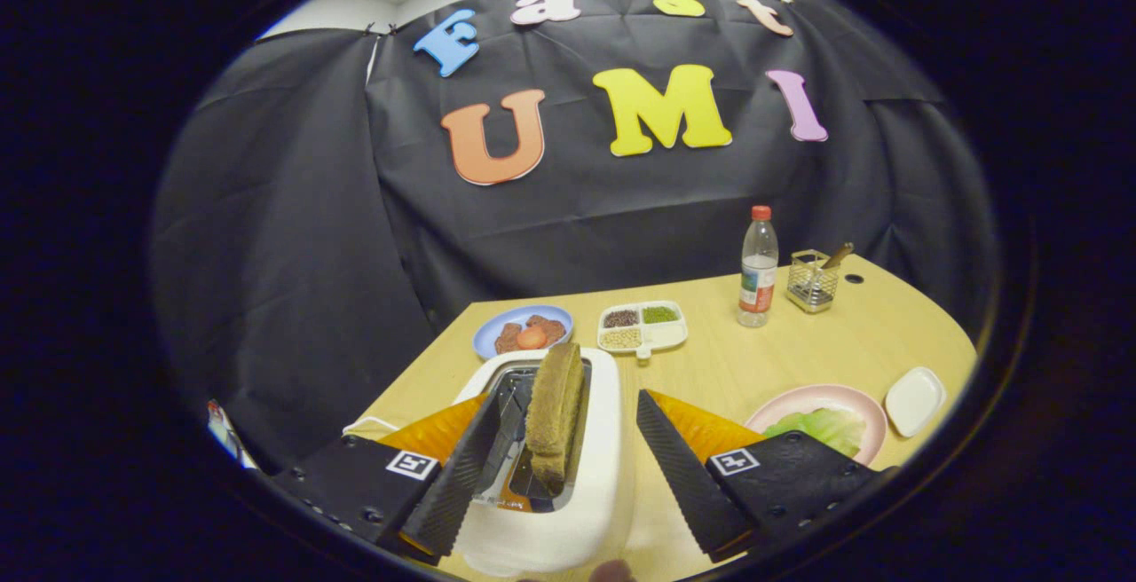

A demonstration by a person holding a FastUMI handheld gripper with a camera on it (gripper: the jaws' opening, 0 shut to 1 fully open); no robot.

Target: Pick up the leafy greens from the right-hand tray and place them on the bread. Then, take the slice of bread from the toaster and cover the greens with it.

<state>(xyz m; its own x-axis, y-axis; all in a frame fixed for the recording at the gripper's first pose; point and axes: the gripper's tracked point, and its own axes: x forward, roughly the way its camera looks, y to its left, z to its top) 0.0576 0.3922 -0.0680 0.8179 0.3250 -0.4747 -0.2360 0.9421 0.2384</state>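
My gripper (568,458) hangs over the white toaster (568,511), fingers spread wide and touching nothing; one slice of bread (556,413) stands on edge in the slot between them, long axis running away from me. One pink plate (821,400) beyond the right finger holds the leafy greens (821,429). One bottle (759,267) stands farther back; I cannot read its label.
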